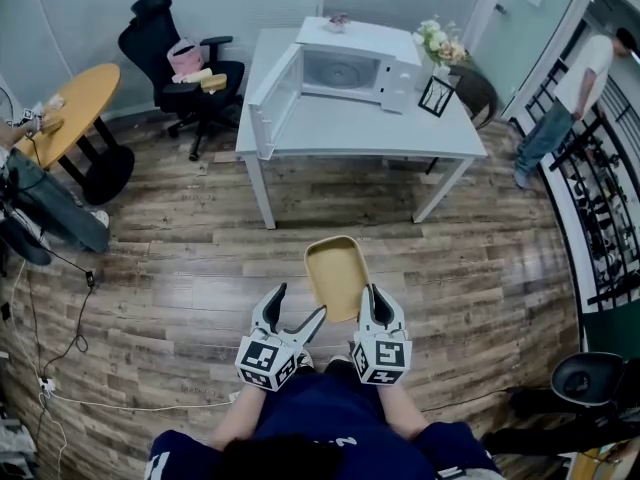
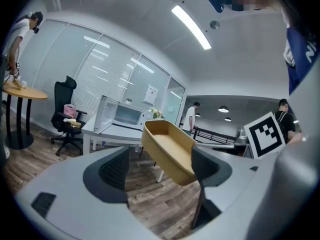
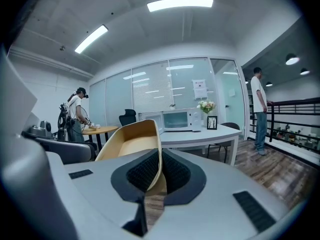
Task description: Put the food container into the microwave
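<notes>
The food container (image 1: 335, 277) is a tan open tray held in the air over the wooden floor. My right gripper (image 1: 367, 294) is shut on the tray's right wall; in the right gripper view the jaws pinch that wall (image 3: 159, 170) and the container (image 3: 129, 142) runs off ahead to the left. My left gripper (image 1: 300, 302) is open beside the tray's near left corner; in its own view the container (image 2: 169, 150) hangs just past its right finger (image 2: 204, 166), touching or not I cannot tell. The white microwave (image 1: 347, 66) stands on a white table (image 1: 350, 128), its door (image 1: 275, 101) swung open to the left.
A flower vase (image 1: 441, 43) and a small picture frame (image 1: 436, 96) stand right of the microwave. A black office chair (image 1: 178, 66) holding a pink bag and a round wooden table (image 1: 62, 109) are at the left. A person (image 1: 568, 90) stands by the railing at right. Cables (image 1: 60, 358) cross the floor at left.
</notes>
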Available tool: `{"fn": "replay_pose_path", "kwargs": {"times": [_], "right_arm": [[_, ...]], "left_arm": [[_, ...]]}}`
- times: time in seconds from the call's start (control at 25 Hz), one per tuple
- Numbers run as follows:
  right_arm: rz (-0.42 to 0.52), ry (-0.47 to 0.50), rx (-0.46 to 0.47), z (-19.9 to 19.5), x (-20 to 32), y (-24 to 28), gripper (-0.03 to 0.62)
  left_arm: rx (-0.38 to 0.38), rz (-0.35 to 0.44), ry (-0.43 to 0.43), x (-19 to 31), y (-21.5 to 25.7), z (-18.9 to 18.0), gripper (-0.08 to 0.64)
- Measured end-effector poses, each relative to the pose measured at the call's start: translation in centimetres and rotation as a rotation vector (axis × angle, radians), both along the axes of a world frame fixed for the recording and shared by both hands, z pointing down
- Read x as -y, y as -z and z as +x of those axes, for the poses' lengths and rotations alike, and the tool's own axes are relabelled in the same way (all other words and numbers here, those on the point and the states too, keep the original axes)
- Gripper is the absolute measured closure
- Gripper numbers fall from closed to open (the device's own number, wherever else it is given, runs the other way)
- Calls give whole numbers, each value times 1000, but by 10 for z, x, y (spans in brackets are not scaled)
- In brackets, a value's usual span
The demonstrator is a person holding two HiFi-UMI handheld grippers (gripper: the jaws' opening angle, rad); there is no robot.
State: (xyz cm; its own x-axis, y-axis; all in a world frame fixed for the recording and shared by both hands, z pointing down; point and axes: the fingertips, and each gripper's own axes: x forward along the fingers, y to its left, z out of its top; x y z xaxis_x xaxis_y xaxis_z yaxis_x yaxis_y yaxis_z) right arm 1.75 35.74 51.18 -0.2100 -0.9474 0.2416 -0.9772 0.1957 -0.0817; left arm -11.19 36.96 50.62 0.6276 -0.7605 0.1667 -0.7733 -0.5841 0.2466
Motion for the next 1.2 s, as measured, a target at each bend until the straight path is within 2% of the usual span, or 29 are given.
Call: {"fn": "replay_pose_path", "kwargs": {"times": [0.32, 0.56, 0.88, 1.2], "right_arm": [[-24, -32, 0, 9, 6, -9, 560], [-54, -49, 12, 26, 24, -20, 560], [-67, 21, 29, 43, 97, -26, 560], [-60, 99, 29, 76, 183, -21, 560]], "left_arm": [[-10, -27, -102, 3, -5, 14, 187], [37, -21, -71, 27, -8, 24, 187], [74, -29, -28, 95, -10, 45, 187], [46, -38, 49, 177, -6, 82, 189]]}}
